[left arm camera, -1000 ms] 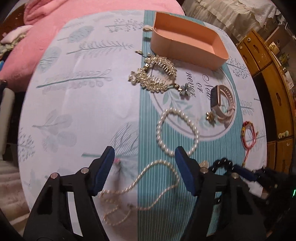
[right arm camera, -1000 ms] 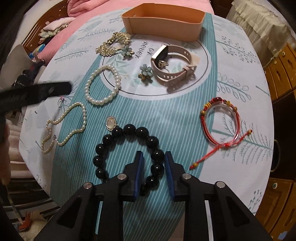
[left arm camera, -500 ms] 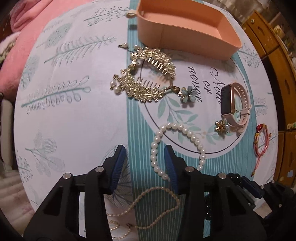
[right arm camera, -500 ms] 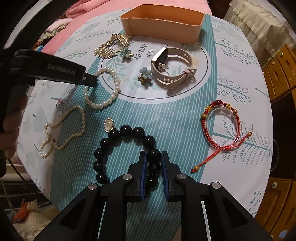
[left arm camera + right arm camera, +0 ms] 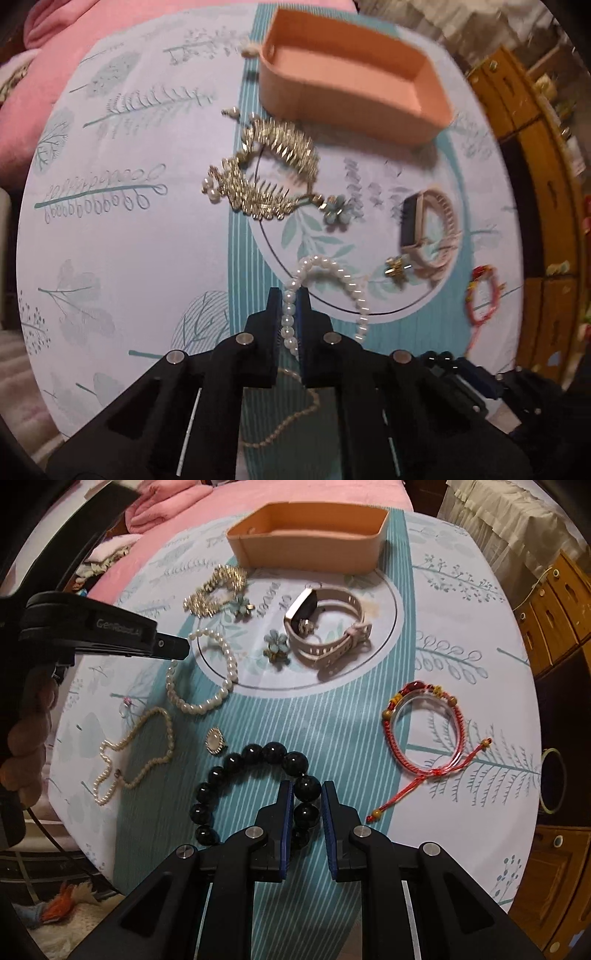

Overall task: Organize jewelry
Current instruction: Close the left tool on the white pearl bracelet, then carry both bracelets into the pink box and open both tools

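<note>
White lettering reading "GenRobot.AI" stands on the side of the left gripper (image 5: 173, 648) in the right wrist view; cursive print on the tablecloth (image 5: 461, 657) is too blurred to read.

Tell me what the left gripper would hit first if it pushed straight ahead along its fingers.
The left gripper, shut on the white pearl bracelet, points toward the small blue flower brooch; probably that first, with the peach rectangular box beyond. Depth is unclear.
</note>
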A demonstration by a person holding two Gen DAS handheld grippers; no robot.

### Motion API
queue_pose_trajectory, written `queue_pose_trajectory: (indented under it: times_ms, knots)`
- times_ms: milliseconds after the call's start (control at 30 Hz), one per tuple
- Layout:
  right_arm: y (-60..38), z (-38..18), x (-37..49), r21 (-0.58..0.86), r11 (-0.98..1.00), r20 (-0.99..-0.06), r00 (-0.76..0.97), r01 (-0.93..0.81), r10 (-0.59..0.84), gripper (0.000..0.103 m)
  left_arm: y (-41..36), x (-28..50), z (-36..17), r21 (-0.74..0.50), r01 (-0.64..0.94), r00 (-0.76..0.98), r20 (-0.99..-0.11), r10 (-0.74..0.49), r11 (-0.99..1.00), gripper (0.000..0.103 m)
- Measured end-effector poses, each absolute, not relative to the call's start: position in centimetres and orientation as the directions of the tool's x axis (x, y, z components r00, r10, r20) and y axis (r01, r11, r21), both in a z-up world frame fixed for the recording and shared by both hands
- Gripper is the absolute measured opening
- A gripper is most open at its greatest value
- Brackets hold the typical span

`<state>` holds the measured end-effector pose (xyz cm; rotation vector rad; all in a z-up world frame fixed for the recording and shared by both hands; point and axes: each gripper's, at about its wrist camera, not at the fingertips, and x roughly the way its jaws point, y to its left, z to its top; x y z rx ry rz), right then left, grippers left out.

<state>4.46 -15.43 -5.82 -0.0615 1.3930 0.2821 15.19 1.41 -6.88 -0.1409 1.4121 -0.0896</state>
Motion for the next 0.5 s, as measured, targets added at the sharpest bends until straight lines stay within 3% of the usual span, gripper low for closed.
queue_pose_trajectory:
  times_ms: [267,500]
  knots:
    - [-16.1,-0.2,5.2,0.194,0.95,-0.943,0.219,-0.245,0.249,0.015,2.3,14.7,0.9,-0.248,-0.009,0.268,-0.934,-0.237,0.969,0.005]
    - [-15.3,5.8,9.0,0.219,0.935,-0.905,0.3,-0.28,0.302,0.015,1.7,15.4,7.3,-0.238,0.066,0.36,-0.9,-0.246,0.969,0.005]
